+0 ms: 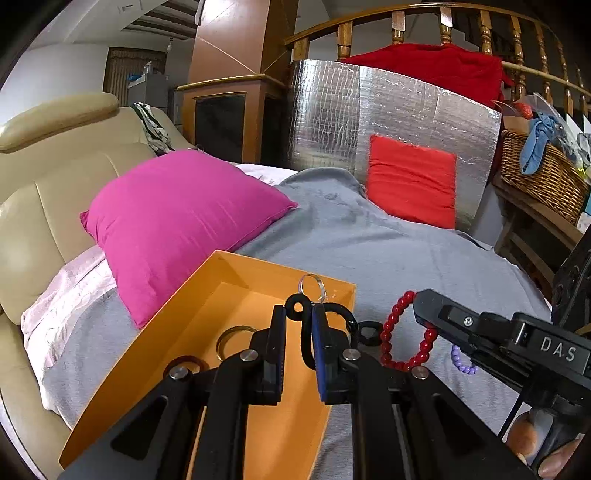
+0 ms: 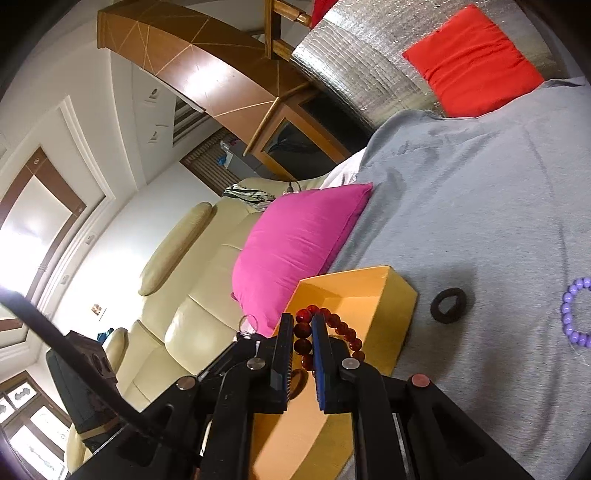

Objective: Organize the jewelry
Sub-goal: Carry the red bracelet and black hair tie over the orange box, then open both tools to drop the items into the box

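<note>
Now L tongs [image 1: 298, 314] pinch black cord w/ silver ring [image 1: 312, 287] over orange tray [image 1: 155, 343] rim, R tongs [image 2: 299, 325] grip red bracelet [image 2: 332, 325].

We are in a home living room. We see a cream leather sofa [image 1: 40, 177] with a pink cushion [image 1: 177, 221] on it, a grey cloth [image 1: 369, 240] spread over the seat, a wooden stair railing [image 1: 443, 26] behind, a wooden cabinet [image 1: 221, 118], a wicker basket [image 1: 543, 173] of odds and ends, and a moulded ceiling [image 2: 48, 184].
</note>
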The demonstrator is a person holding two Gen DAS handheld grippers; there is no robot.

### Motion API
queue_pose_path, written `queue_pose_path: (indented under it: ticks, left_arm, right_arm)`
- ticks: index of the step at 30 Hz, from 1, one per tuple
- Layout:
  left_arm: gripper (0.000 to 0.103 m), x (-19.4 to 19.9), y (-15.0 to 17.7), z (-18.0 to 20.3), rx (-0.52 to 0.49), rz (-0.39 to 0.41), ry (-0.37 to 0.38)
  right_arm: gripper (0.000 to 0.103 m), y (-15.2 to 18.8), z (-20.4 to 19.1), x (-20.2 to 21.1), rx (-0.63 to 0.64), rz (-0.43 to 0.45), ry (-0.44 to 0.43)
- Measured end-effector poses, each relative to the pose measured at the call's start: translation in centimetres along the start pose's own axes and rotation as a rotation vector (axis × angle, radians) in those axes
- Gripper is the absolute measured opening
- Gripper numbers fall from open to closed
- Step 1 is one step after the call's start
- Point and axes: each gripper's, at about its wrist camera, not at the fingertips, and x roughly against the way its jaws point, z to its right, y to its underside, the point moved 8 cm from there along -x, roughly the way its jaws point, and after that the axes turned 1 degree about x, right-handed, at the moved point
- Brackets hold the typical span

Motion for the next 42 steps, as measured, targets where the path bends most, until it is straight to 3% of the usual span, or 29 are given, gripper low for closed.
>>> queue_pose_path:
  ticks: [13, 25, 34, 42]
  left_arm:
    - [0.014, -0.8, 0.2, -3.6, 0.028, -0.017, -0.061]
    - [0.014, -3.9, 2.3, -9.6, 0.156, -0.148, -0.12]
    - [0.014, -5.0, 4.0, -10.3, 0.183, -0.228, -0.114]
    - [0.015, -5.0, 3.8, -11.2, 0.167, -0.222, -0.18]
  right_arm:
    - [0.011, 0.5, -1.8, -2.0, 0.003, -0.021, -0.047]
    - [0.011, 2.3, -3.5, -4.4, 0.032, -0.087, -0.085]
    - [0.011, 4.8, -2.1, -7.0, 0.032, -0.191, -0.01]
    - [0.014, 6.2, -1.2, -8.1, 0.019, -0.251, 0.038]
